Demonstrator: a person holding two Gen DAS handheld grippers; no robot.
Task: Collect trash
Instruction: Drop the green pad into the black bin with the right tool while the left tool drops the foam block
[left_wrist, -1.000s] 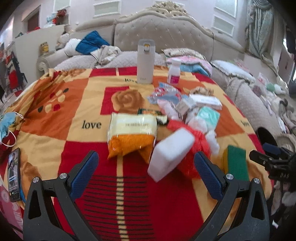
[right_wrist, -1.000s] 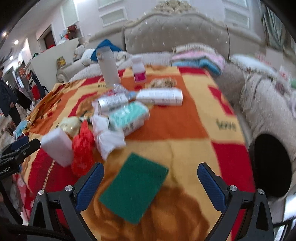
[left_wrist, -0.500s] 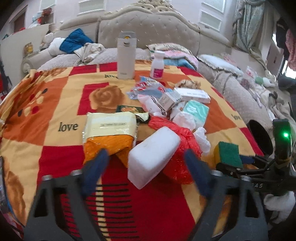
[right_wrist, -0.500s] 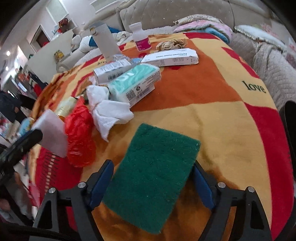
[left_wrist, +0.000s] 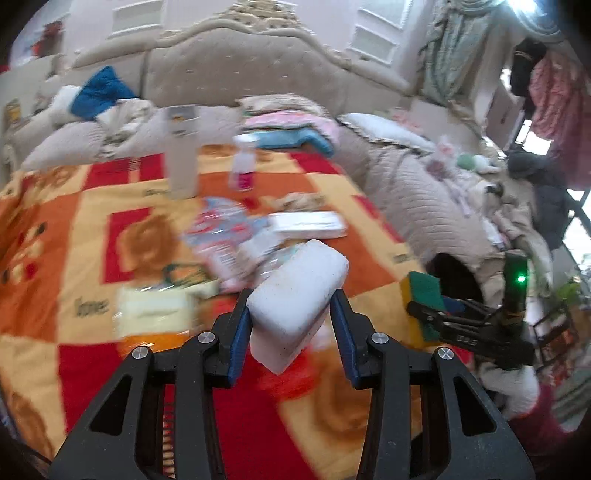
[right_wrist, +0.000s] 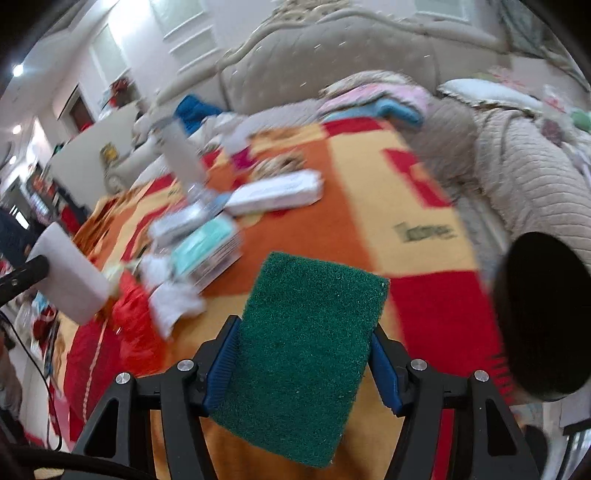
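My left gripper has its jaws closing, both blue pads pressed on a white foam block held tilted above the red-and-orange blanket. The same block shows at the left edge of the right wrist view. My right gripper also has its jaws closing, gripping a green scouring pad by its two long edges. In the left wrist view that pad appears at the right, in the other gripper's fingers. The picture is blurred by motion.
A litter pile lies mid-blanket: red plastic bag, crumpled tissue, teal pack, long white box, yellow-orange packet. A white tumbler and small bottle stand behind. A black round opening sits beside the bed's right edge.
Both grippers went from wide open to closed. The left one took the white block and raised it off the blanket. The right one moved over the green pad and gripped it.
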